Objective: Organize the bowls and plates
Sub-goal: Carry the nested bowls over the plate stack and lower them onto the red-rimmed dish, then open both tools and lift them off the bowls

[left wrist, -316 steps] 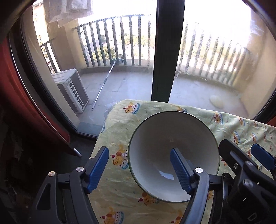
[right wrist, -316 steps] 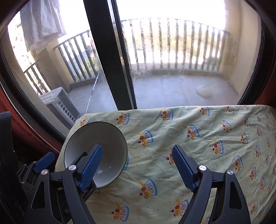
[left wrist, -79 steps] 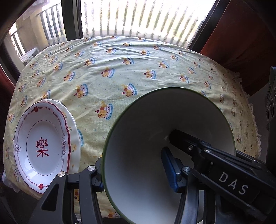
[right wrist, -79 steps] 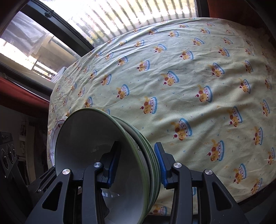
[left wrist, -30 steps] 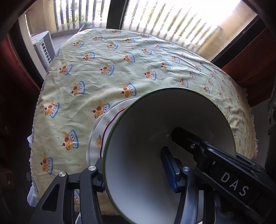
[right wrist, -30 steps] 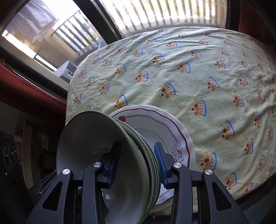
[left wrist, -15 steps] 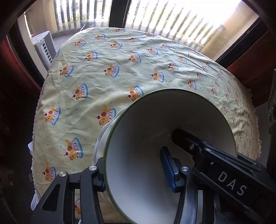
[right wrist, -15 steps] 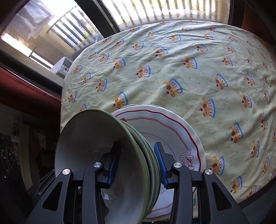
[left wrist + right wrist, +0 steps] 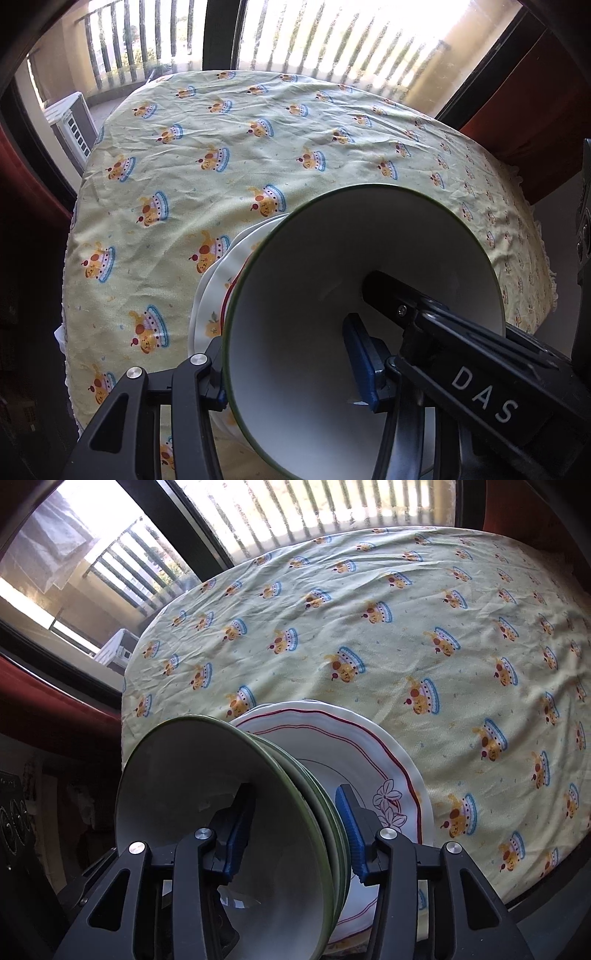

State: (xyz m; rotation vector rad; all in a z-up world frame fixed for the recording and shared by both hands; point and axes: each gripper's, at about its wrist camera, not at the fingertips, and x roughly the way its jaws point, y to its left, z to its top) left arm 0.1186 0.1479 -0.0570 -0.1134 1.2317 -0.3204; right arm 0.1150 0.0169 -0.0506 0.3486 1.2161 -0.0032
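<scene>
Bowls (image 9: 229, 830): a nested stack of green-rimmed white bowls is seen above the plates at the near left edge of the table; the several rims are shown only in the right wrist view.
Plates (image 9: 373, 746): a red-lined plate on top of another is seen under the bowls; only a sliver is shown in the left wrist view.
Left gripper (image 9: 288, 369): it is clamped on the near wall of the bowls.
Right gripper (image 9: 295, 834): its jaws have just been opening, the bowl walls between them; whether the pads press cannot be told.
Tablecloth (image 9: 221, 122): yellow, printed, spread over the table.
</scene>
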